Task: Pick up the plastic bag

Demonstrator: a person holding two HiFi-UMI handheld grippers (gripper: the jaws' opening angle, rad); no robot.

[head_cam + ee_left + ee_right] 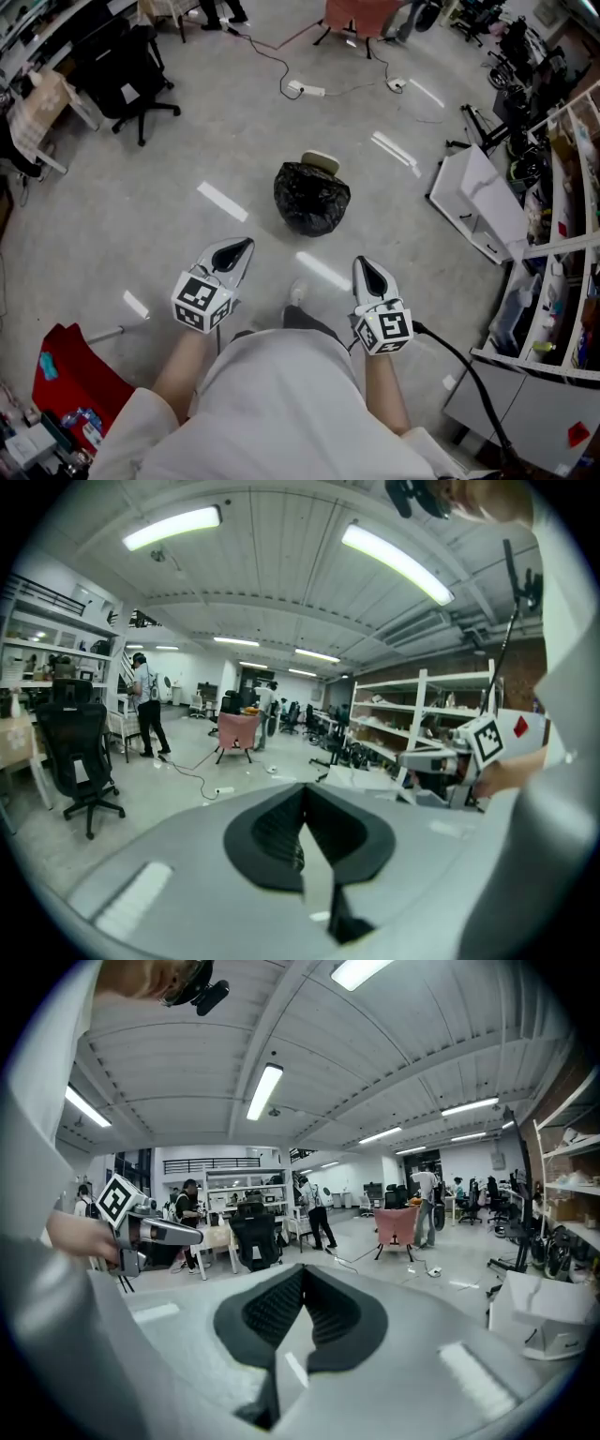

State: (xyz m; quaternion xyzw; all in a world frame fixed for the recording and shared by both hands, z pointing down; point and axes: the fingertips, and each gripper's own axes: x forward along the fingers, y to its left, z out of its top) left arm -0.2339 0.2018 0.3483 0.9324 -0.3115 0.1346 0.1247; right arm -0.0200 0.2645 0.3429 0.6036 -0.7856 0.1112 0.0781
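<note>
A full black plastic bag [311, 197] sits on the grey floor ahead of me, with a beige object [321, 161] just behind it. My left gripper [246, 244] is held low at the left, well short of the bag, jaws shut and empty. My right gripper [361, 263] is at the right, also short of the bag, shut with nothing in it. In the left gripper view the closed jaws [302, 789] point level across the room, and the right gripper [469, 747] shows at the right. In the right gripper view the closed jaws [302, 1271] face the room too; the left gripper [141, 1227] appears at the left.
A black office chair [127, 75] stands at the back left. A power strip and cables [307, 89] lie on the floor beyond the bag. White panels [483, 202] and shelving [562, 244] line the right side. A red bin [70, 375] sits at the lower left. People stand far across the room.
</note>
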